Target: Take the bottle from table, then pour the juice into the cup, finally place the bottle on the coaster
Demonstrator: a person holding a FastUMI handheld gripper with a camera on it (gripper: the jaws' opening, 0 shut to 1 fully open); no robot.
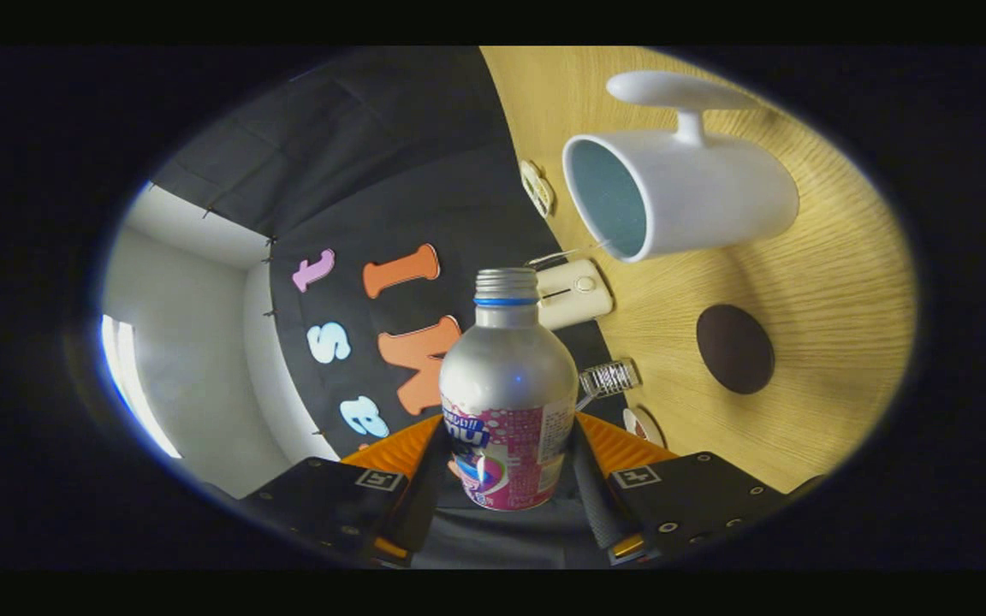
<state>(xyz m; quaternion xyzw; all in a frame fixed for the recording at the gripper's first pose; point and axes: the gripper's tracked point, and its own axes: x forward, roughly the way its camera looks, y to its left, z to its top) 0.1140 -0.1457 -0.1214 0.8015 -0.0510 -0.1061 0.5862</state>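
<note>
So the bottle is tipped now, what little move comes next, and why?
Probably bring the bottle closer to the cup, so its mouth sits over the opening. The gripper has both fingers pressing on the tilted bottle, but its threaded neck is short of the cup's rim, and no juice is flowing. The coaster waits.

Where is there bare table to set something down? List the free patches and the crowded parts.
The gripper is shut on the bottle. Bare table lies between the cup and the coaster, and past the coaster away from the wall. It is crowded along the wall edge: a small white box, a coiled metal piece and round tags.
</note>
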